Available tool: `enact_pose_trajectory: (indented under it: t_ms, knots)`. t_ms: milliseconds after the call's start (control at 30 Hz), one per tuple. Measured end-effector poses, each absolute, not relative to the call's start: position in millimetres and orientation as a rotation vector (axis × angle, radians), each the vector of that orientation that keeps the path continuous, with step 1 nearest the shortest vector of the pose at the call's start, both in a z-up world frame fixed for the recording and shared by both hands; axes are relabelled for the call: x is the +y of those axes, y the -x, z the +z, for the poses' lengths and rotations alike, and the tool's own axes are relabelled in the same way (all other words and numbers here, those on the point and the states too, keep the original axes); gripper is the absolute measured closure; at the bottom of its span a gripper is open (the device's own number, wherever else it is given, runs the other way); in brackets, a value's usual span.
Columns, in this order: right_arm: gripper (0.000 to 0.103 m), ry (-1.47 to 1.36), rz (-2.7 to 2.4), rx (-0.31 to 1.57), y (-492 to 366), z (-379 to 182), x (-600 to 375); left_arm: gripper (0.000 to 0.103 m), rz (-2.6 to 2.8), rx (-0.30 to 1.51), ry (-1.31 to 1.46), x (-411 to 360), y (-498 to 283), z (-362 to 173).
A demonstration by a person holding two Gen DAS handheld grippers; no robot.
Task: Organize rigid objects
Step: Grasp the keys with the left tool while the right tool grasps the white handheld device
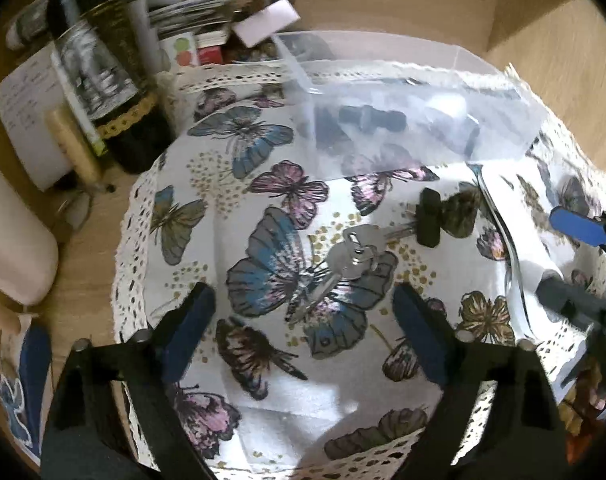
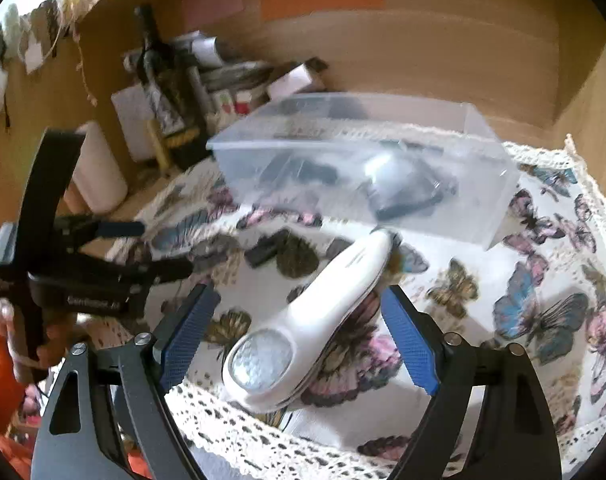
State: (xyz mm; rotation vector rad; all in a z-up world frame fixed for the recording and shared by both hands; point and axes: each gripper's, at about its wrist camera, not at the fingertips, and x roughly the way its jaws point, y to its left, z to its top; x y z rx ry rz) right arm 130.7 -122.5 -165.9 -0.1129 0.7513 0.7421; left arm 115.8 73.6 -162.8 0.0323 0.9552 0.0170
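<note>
Your right tool [image 2: 299, 332]: spread wide around white flashlight [image 2: 307, 320], untouched. Left tool [image 1: 303, 320]: spread wide above keys [image 1: 355, 256], clear box [image 1: 403, 108] beyond.

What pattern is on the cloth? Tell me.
Butterflies in blue, pink and brown on the white lace-edged cloth, clearest in the left wrist view.

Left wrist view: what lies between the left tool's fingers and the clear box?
A bunch of keys on the butterfly cloth, short of the clear box; left tool open.

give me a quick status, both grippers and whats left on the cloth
Left gripper open over the keys. Right gripper open around the white flashlight, not clamped. Clear bin behind; nothing blocking.
</note>
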Motion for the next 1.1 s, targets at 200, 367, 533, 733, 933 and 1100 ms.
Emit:
enact_pose_trajectory:
  t_ms: [200, 367, 533, 733, 933, 1100]
  knots:
    - [0.018, 0.127, 0.768, 0.827, -131, -185, -117, 0.038, -0.117, 0.988, -0.061, 57, -131, -168]
    - [0.032, 0.192, 0.752, 0.799, -126, -187, -115, 0.05, -0.142, 0.969, -0.039, 54, -133, -168]
    - [0.053, 0.219, 0.735, 0.753, -119, -189, -122, 0.072, -0.136, 0.936, -0.043, 52, -126, -167]
    - [0.059, 0.176, 0.711, 0.73, -116, -187, -135, 0.079, -0.123, 0.921, -0.03, 57, -126, -166]
    - [0.063, 0.136, 0.668, 0.715, -116, -177, -158, 0.079, -0.113, 0.885, -0.038, 55, -111, -158]
    - [0.064, 0.111, 0.623, 0.641, -111, -155, -178, 0.079, -0.11, 0.814, -0.031, 53, -98, -138]
